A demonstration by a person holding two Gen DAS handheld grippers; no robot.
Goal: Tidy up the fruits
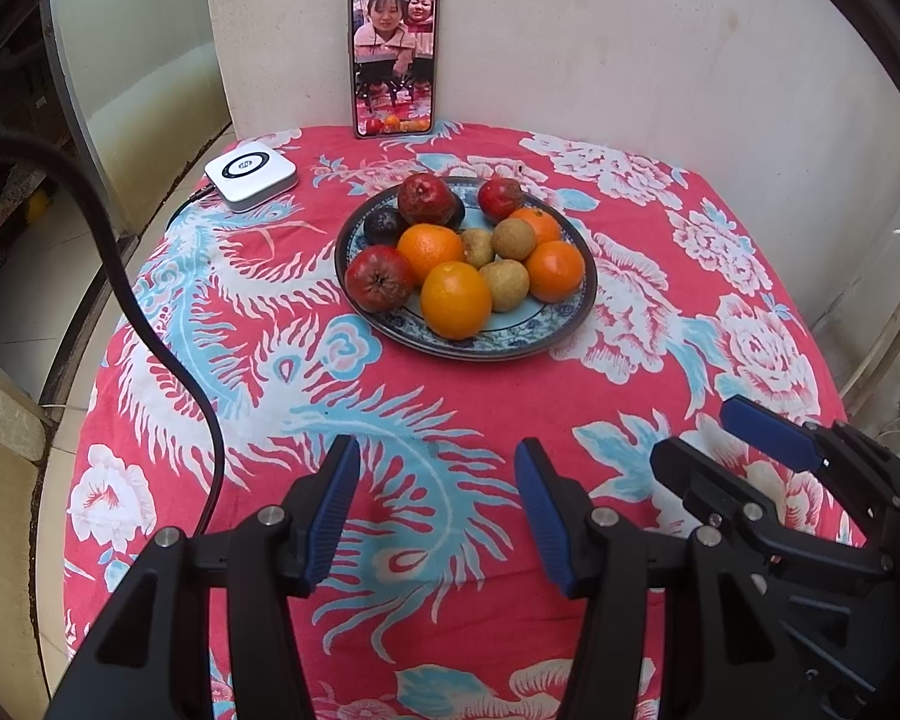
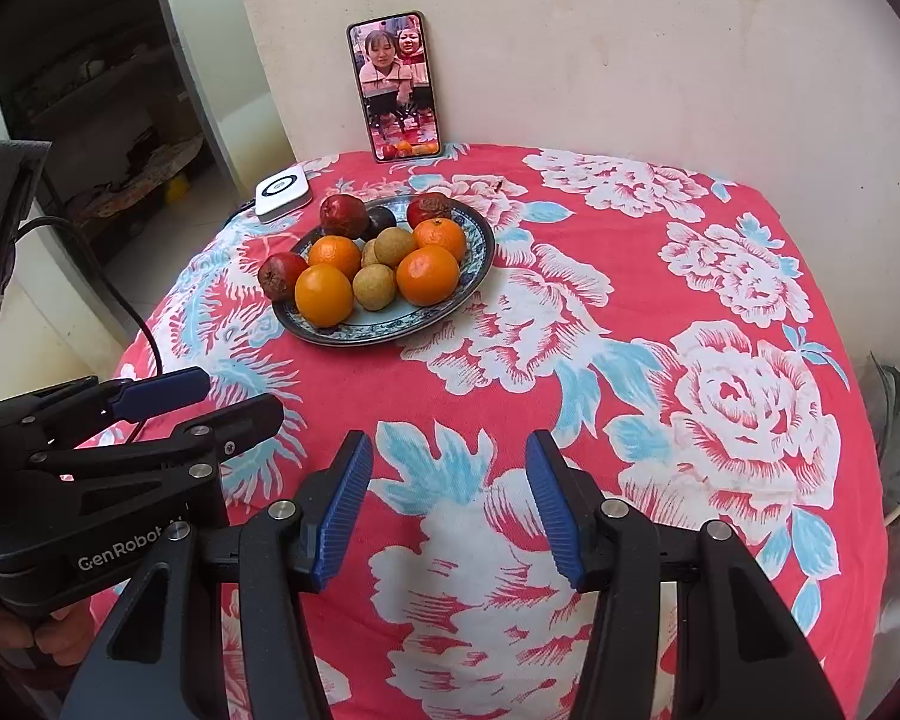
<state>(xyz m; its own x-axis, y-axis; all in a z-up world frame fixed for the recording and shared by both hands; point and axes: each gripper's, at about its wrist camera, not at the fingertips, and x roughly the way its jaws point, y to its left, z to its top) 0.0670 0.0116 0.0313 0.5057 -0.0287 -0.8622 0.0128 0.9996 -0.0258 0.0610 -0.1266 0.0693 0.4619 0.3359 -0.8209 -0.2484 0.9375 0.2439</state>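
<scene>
Both my left gripper (image 1: 438, 516) and right gripper (image 2: 450, 510) jaws part-open, empty; oranges (image 1: 455, 300) center-frame look firm, round, roll-prone, so I'd grip across the middle.

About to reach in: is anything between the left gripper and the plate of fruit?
Nothing visible. Only bare floral cloth lies between the open left gripper and the plate. The black cable runs off to the left.

A glazed blue-and-white ceramic plate (image 1: 561, 324) sits on the red floral woven cloth (image 1: 390, 420); a glossy white plastic box (image 1: 251, 175) lies at ten o'clock.
</scene>
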